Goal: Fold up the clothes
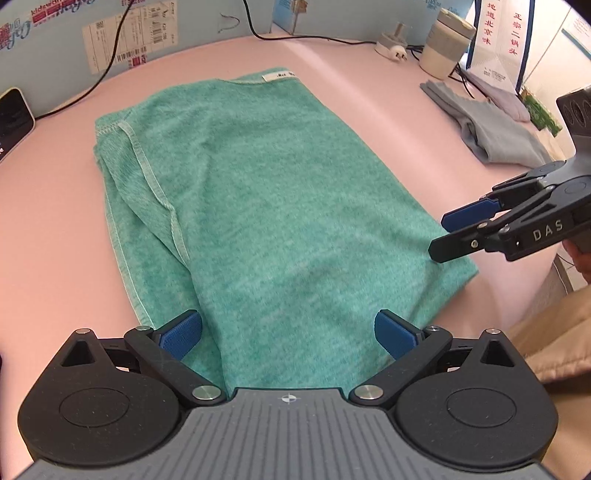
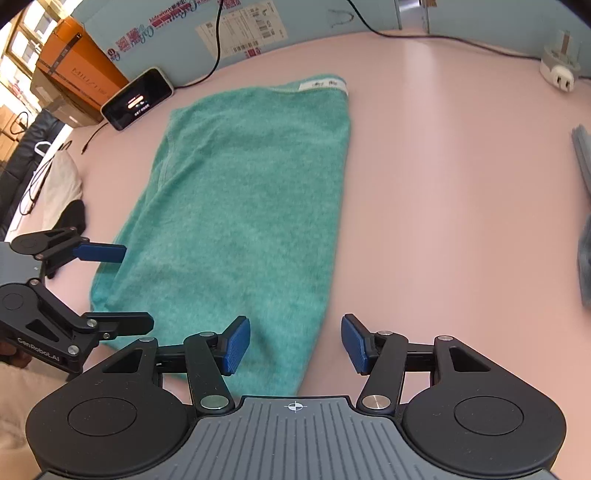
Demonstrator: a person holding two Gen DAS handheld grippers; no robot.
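The left gripper [image 1: 288, 334], black-armed with blue ribbed pads, is standing wide open above the near end of the folded green knit garment [image 1: 258, 206], its two pads spread apart over the cloth and holding nothing; whether the pads are brushing the fabric cannot be told. The right gripper [image 2: 295, 341], of the same black and blue build, is also gaping, its left pad hovering over the garment's near right corner and its right pad over the bare pink tabletop [image 2: 461, 184]; nothing is sitting between them. Seen from the left wrist camera, the right gripper is reaching in from the side with its fingertips at the garment's right edge, close to the near corner.

The garment is lying flat near the middle of the pink tabletop, folded into a long narrow rectangle, with a stitched seam running down its left side and a small white label [image 1: 279, 75] at its far edge.

Farther out, a crumpled grey cloth [image 1: 491, 129] is lying to the right, well apart from the garment. A pale lidded cup [image 1: 445, 44] and a white plug adapter [image 1: 393, 48] are standing at the far edge, and a black-screened phone [image 2: 138, 99] is leaning against the light blue wall [image 2: 295, 18] to the left, beside a black cable [image 1: 107, 66].
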